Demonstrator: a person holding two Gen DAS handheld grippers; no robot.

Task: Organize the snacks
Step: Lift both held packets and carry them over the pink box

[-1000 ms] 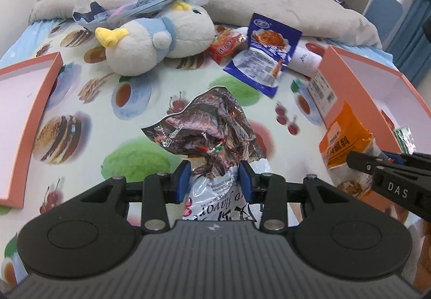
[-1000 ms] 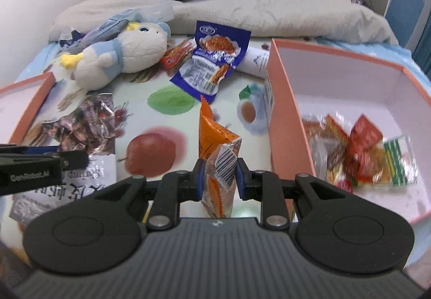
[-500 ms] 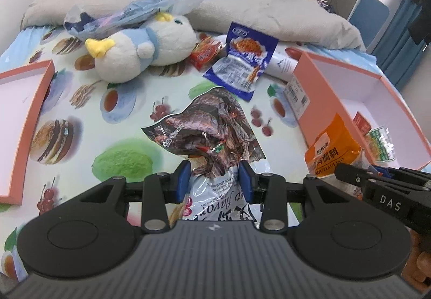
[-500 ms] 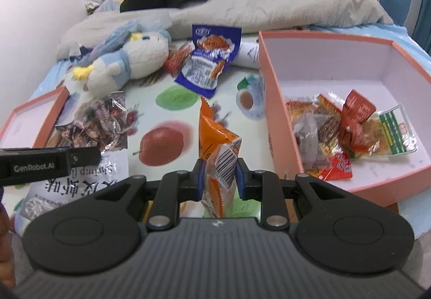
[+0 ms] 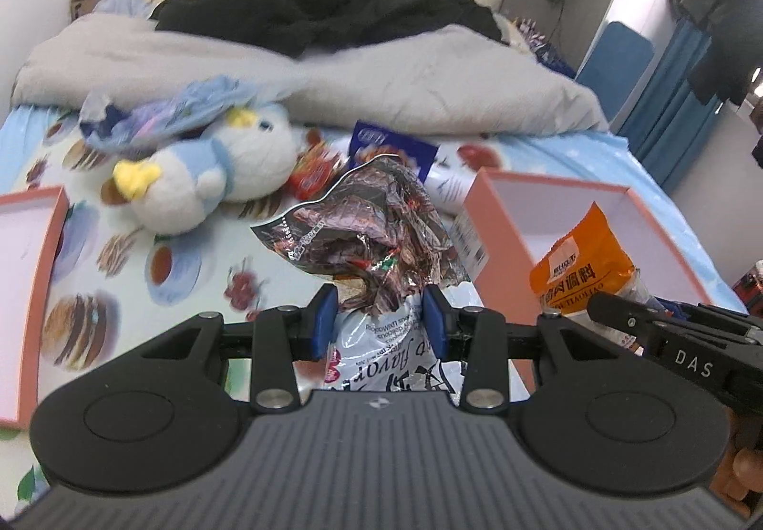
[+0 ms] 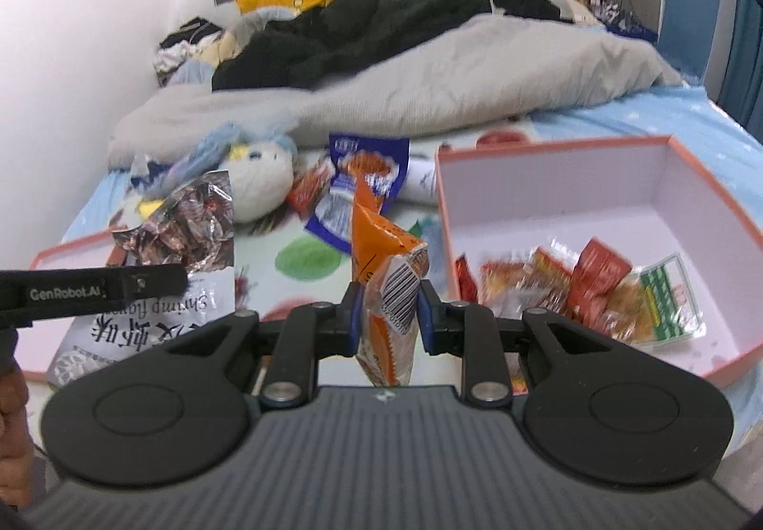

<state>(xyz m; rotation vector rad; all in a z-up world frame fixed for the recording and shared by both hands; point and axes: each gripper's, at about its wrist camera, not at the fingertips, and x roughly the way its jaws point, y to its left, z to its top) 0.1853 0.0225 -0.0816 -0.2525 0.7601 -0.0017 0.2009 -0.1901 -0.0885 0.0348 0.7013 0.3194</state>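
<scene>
My left gripper is shut on a crumpled silver shrimp-flavour snack bag and holds it up above the bed. The bag also shows in the right wrist view. My right gripper is shut on an orange snack packet, held upright just left of the open pink box. The packet also shows in the left wrist view. Several red and orange snack packets lie inside the box. A blue snack bag and a small red packet lie on the sheet.
A plush penguin lies on the fruit-print sheet, with a blue plastic wrapper on it. The pink box lid lies at the left. A grey blanket and black clothing cover the far bed.
Both grippers have risen with their snacks still held, and the views have tilted up toward the far bed. The right gripper has come closer beside the pink box.
</scene>
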